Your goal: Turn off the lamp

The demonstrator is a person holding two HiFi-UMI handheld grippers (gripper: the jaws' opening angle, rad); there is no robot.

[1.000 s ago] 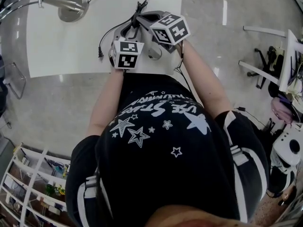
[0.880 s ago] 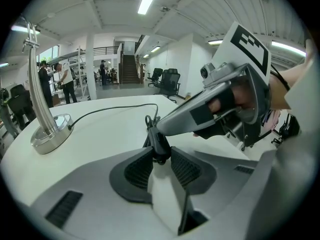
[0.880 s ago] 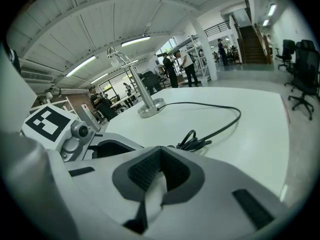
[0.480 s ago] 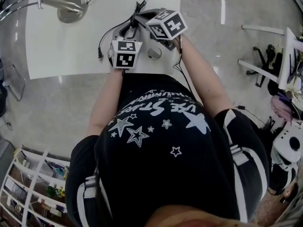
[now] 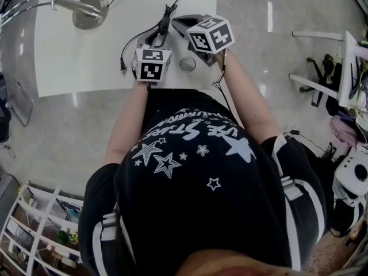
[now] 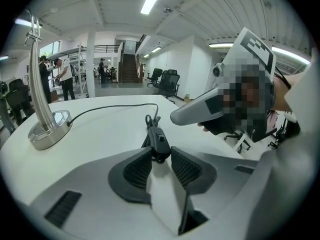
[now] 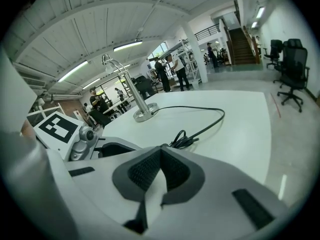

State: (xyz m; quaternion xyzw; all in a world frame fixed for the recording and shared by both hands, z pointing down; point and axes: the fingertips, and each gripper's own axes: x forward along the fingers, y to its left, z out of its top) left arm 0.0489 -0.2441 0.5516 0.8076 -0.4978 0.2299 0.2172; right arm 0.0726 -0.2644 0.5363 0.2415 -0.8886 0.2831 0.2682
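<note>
A silver lamp base [image 5: 89, 8] with a curved stem stands at the far left of the white table [image 5: 75, 62]. Its black cord [image 5: 131, 39] runs to an inline switch [image 6: 159, 140]. My left gripper [image 6: 161, 151] is shut on that switch, whose sides touch both pad tips. My right gripper [image 7: 161, 150] is shut with nothing between its pads. Its tip [image 6: 175, 118] hovers just right of the switch, near the bundled cord [image 7: 182, 140]. In the head view both grippers [image 5: 160, 36] [image 5: 178, 20] sit side by side near the table's front edge. The lamp [image 7: 144, 115] stands further back.
A small round grey disc [image 5: 187, 64] lies on the table by the grippers. A wire shelf [image 5: 40, 223] stands on the floor at lower left, and chairs and gear [image 5: 345, 96] at the right. People and office chairs show in the far background.
The right gripper's marker cube has wobbled slightly over the switch. The left gripper and the cord stay where they were.
</note>
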